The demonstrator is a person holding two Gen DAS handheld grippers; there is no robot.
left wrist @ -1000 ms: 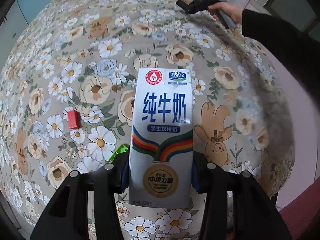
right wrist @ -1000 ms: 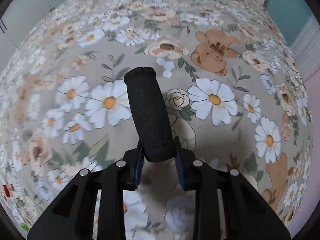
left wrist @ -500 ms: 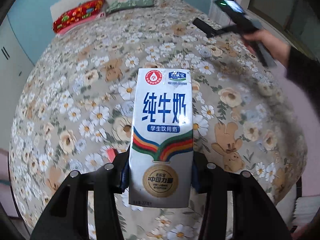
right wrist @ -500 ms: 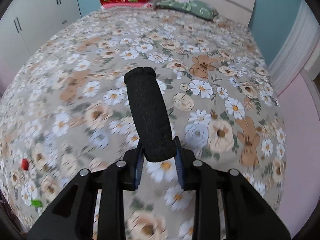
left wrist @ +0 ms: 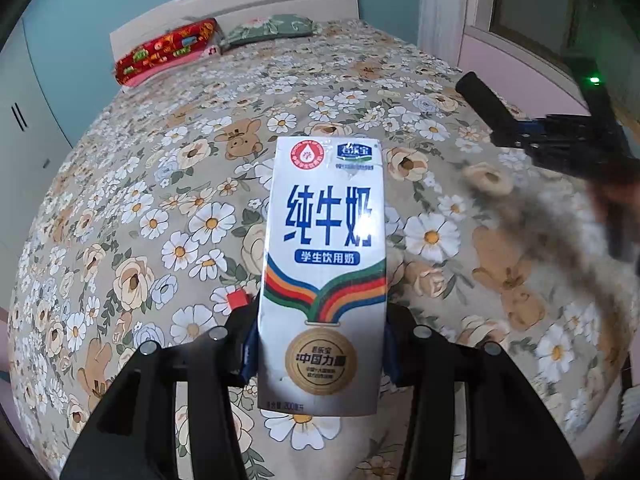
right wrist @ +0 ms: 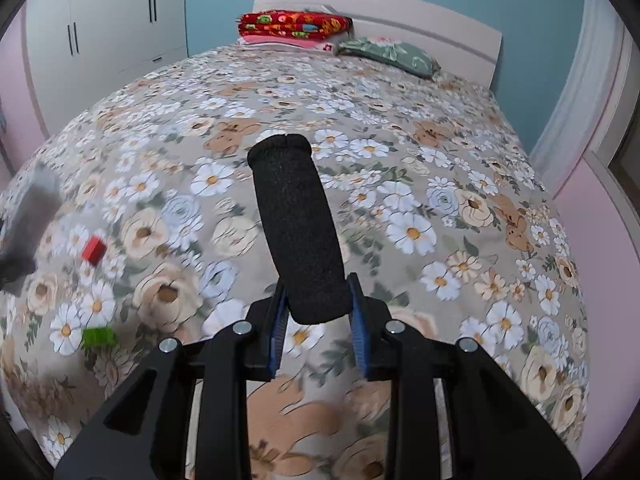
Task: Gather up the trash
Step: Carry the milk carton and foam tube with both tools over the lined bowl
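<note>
1. Floral bedspread covers the bed [right wrist: 400,128], with pillows stacked at the headboard, out of the way.
2. Left gripper [left wrist: 322,354] is clamped on the milk carton [left wrist: 324,272], gripped low and upright above the bed, likely for carrying off.
3. Right gripper [right wrist: 316,312] is clamped on a black foam tube [right wrist: 298,220], lifted likewise.
4. Red block [right wrist: 93,249] and green piece [right wrist: 99,337] lie on the bed, apparently uncollected.

A bed [right wrist: 400,128] in a floral cover carries everything. A red folded blanket [right wrist: 294,26] and green pillow [right wrist: 390,54] lie along its head edge. A red block [right wrist: 94,249] and a green block [right wrist: 99,337] rest near its left edge.
</note>
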